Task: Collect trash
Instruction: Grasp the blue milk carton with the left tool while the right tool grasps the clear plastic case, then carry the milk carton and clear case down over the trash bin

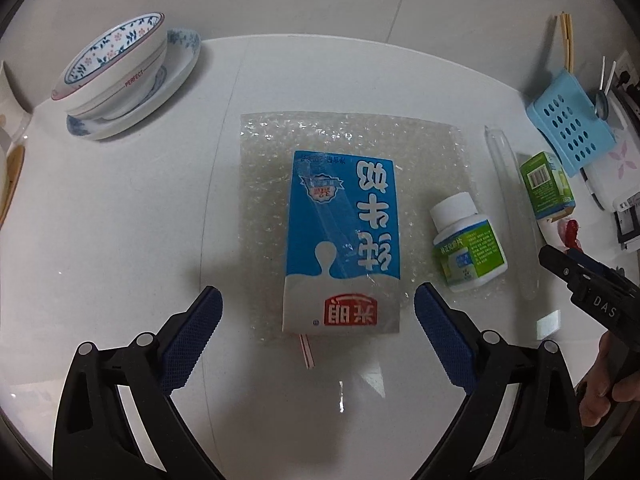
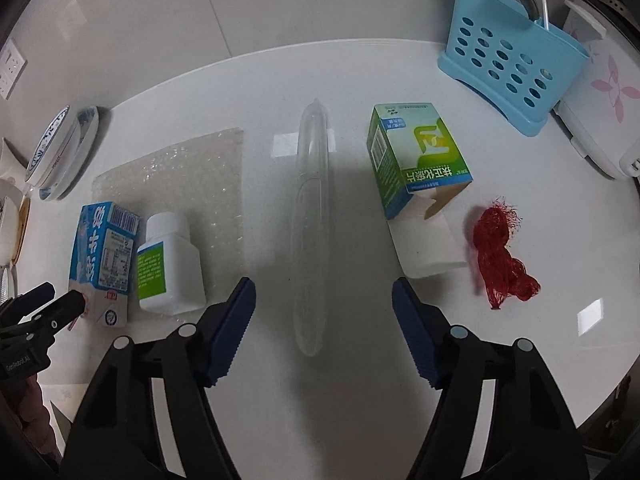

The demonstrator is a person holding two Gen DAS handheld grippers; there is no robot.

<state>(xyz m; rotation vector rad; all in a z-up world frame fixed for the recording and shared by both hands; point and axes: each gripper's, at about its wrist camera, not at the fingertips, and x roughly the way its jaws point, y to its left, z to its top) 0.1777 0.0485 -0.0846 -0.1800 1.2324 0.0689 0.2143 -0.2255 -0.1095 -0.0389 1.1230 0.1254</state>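
— So, any readable writing?
— "PERFECT" on the bowl [image 1: 116,65]. Milk carton [image 1: 343,240] lies on bubble wrap [image 1: 264,160], mid-worktop [image 1: 120,220], between the wide-open, empty left gripper [image 1: 318,326]; right gripper [image 2: 324,320] likewise.

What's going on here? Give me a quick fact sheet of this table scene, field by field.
Surface: white round table
Left hand-held gripper: open, around blue-and-white milk carton
Right hand-held gripper: open, around clear plastic tube
Under carton: bubble wrap sheet
Other trash: white pill bottle, green medicine box, red mesh net
Not trash: blue perforated utensil holder, patterned bowl
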